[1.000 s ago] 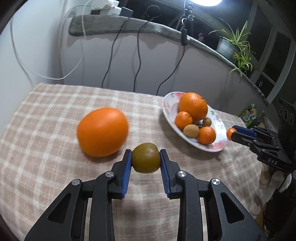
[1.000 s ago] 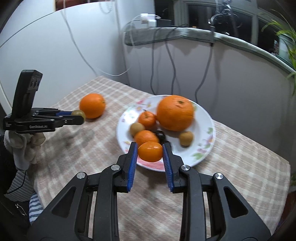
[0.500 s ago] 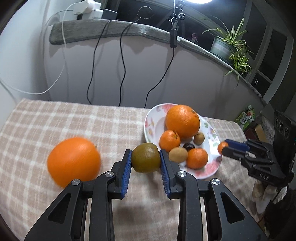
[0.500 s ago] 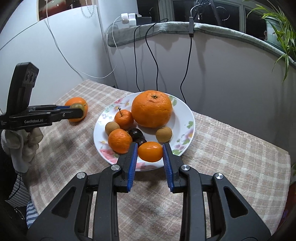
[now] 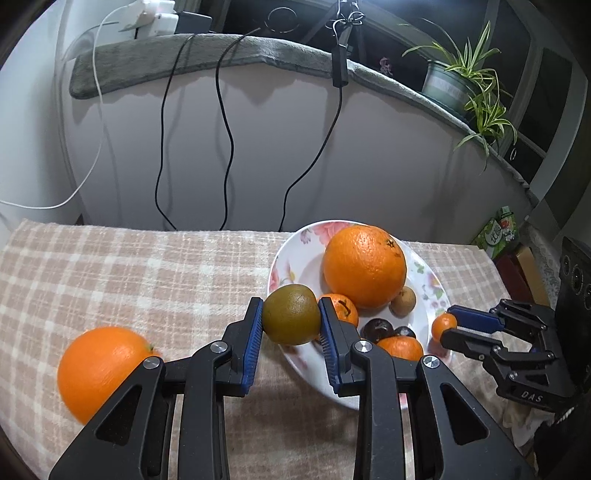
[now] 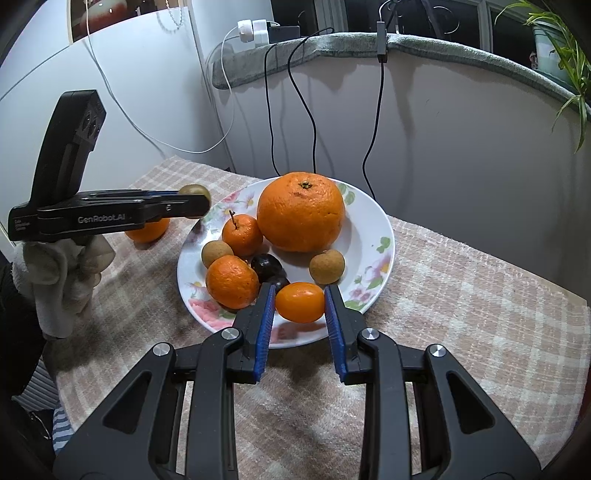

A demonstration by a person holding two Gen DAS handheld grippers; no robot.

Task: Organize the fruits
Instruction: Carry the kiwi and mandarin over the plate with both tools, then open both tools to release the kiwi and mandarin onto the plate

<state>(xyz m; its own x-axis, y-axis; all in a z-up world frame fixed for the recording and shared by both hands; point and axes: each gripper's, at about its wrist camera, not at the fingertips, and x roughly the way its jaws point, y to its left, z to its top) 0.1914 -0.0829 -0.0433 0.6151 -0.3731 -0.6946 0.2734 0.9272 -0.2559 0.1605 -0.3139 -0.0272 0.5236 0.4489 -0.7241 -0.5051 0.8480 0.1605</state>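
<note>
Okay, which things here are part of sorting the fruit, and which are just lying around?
Job:
- green-brown fruit in left gripper
- small orange fruit in right gripper
- plate
- loose orange

Lying about:
- cables
- potted plant
- charger

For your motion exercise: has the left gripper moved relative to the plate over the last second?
Yes. The left gripper, shut on the green fruit, has travelled from beside the loose orange to the plate's near rim.

Both wrist views face the plate [image 5: 430, 295] closely from opposite sides.
</note>
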